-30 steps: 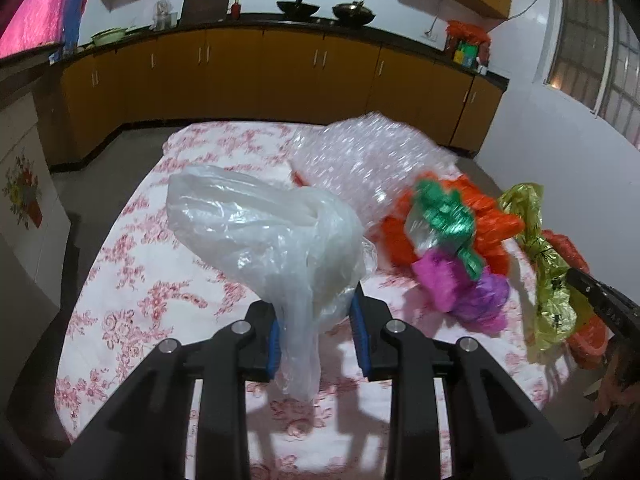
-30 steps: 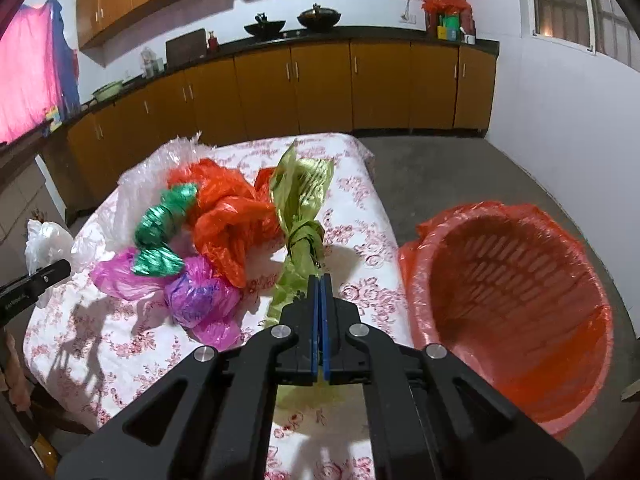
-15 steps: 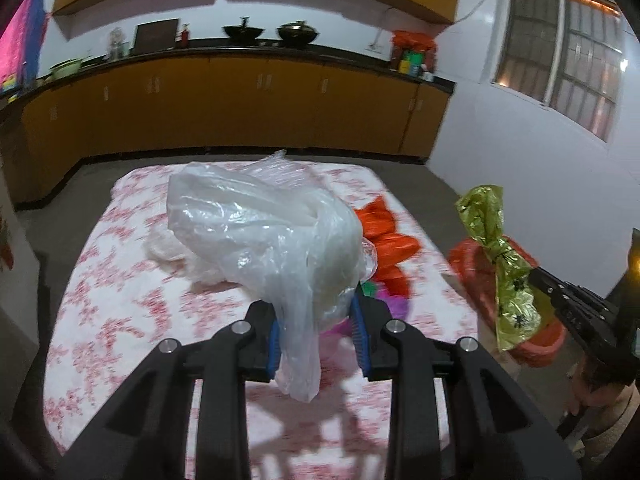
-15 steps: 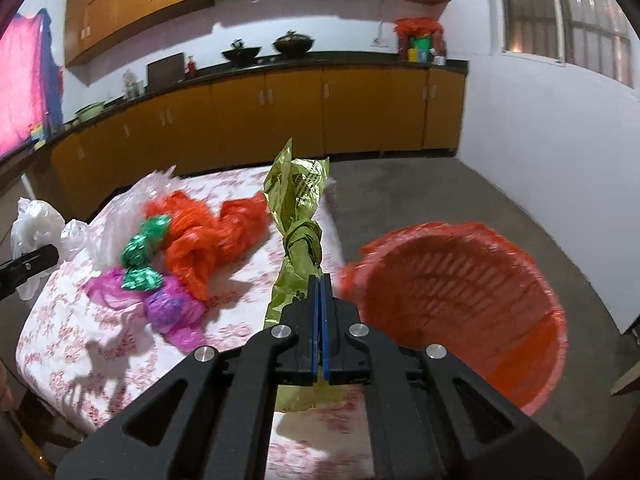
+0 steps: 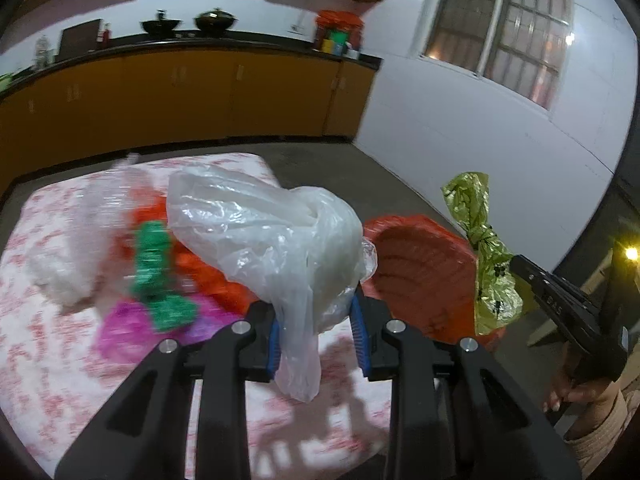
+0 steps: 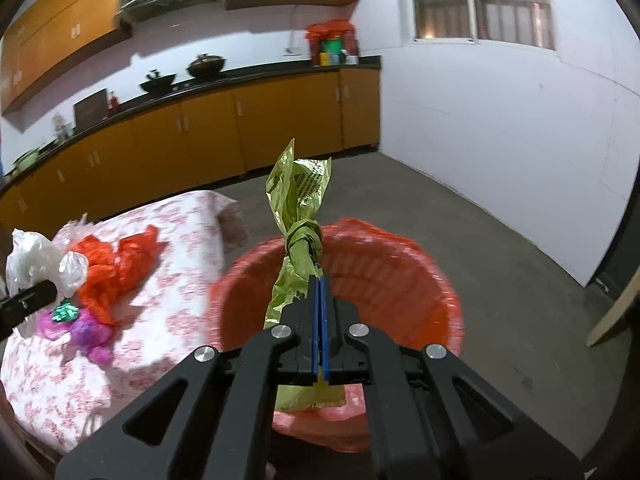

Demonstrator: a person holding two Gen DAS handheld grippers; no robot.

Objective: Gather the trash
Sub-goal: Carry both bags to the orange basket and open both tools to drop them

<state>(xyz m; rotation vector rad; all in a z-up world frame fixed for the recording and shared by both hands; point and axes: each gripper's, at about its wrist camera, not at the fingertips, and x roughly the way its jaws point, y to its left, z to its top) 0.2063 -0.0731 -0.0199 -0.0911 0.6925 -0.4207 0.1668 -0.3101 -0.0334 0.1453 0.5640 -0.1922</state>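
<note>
My left gripper [image 5: 316,326] is shut on a crumpled clear plastic bag [image 5: 264,236], held above the table's right end. My right gripper [image 6: 319,284] is shut on a knotted yellow-green foil bag [image 6: 298,216], which hangs over the mouth of the orange trash basket [image 6: 400,276]. From the left wrist view that foil bag [image 5: 486,256] and the right gripper [image 5: 516,262] show at the right, just past the basket [image 5: 420,276]. In the right wrist view the clear bag [image 6: 36,256] and the left gripper [image 6: 54,290] appear at the far left.
On the floral-clothed table [image 6: 172,300] lie orange bags [image 6: 116,272], green foil [image 5: 154,272], purple wrappers [image 6: 86,330] and bubble wrap [image 5: 76,240]. The basket stands on the grey floor beside the table's right end. Yellow cabinets and a white wall lie behind.
Both grippers have swung right, away from the table and toward the basket, each carrying its bag. The foil bag now hangs over the basket instead of the tablecloth.
</note>
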